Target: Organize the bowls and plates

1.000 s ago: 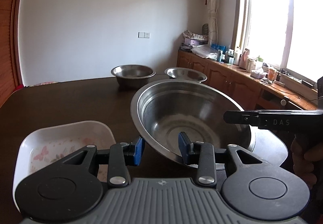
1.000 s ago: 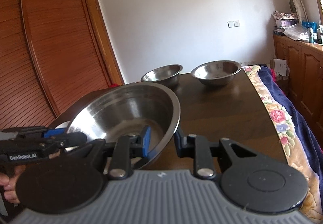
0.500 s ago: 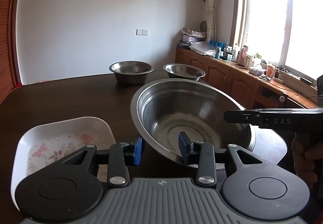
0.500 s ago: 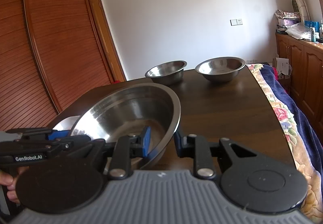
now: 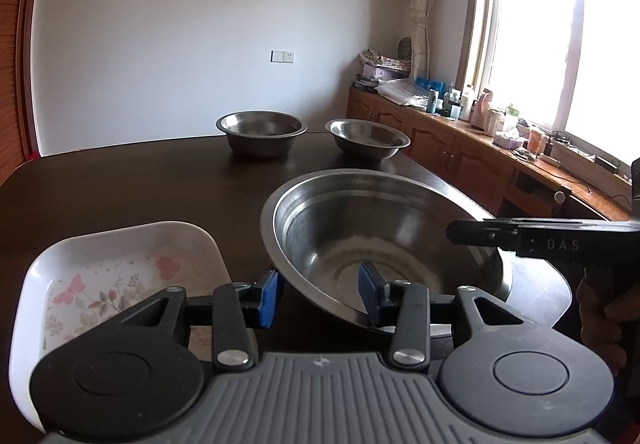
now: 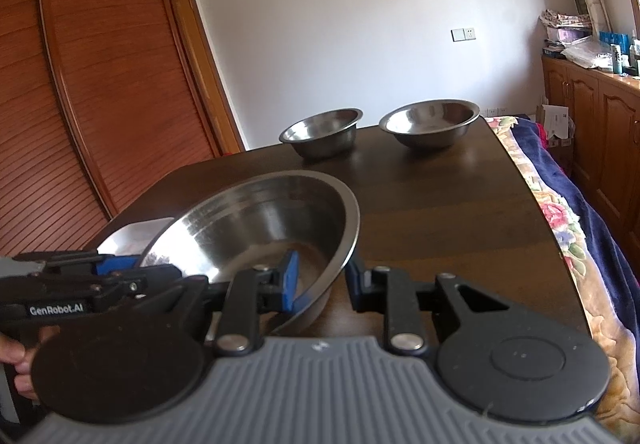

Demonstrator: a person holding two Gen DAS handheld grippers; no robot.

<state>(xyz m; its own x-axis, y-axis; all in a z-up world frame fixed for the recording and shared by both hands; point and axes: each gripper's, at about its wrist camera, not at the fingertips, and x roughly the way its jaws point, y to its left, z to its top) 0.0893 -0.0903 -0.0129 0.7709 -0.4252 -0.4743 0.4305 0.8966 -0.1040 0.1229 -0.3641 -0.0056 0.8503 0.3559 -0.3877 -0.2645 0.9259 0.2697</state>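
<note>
A large steel bowl [image 5: 380, 228] is tilted just above the dark table [image 5: 140, 187]. My right gripper [image 6: 320, 282] is shut on its near-right rim, one blue pad inside the bowl [image 6: 260, 228] and one outside. My left gripper [image 5: 318, 292] straddles the bowl's left rim and its jaws are opening. Its left pad stands just off the outer wall and its right pad is inside. A white floral dish [image 5: 120, 276] lies on the table under and left of the left gripper. Two smaller steel bowls [image 5: 262, 131] [image 5: 368, 139] stand apart at the far end.
A wooden wardrobe [image 6: 100, 83] stands left of the table. A flowered blanket [image 6: 580, 228] lies along the table's right edge. Wooden cabinets [image 5: 460, 155] with bottles run under the window. Bare tabletop lies between the large bowl and the two far bowls [image 6: 320, 131] [image 6: 430, 121].
The left gripper's pads have spread a little wider around the bowl's rim. The bowl and the right gripper have stayed in place.
</note>
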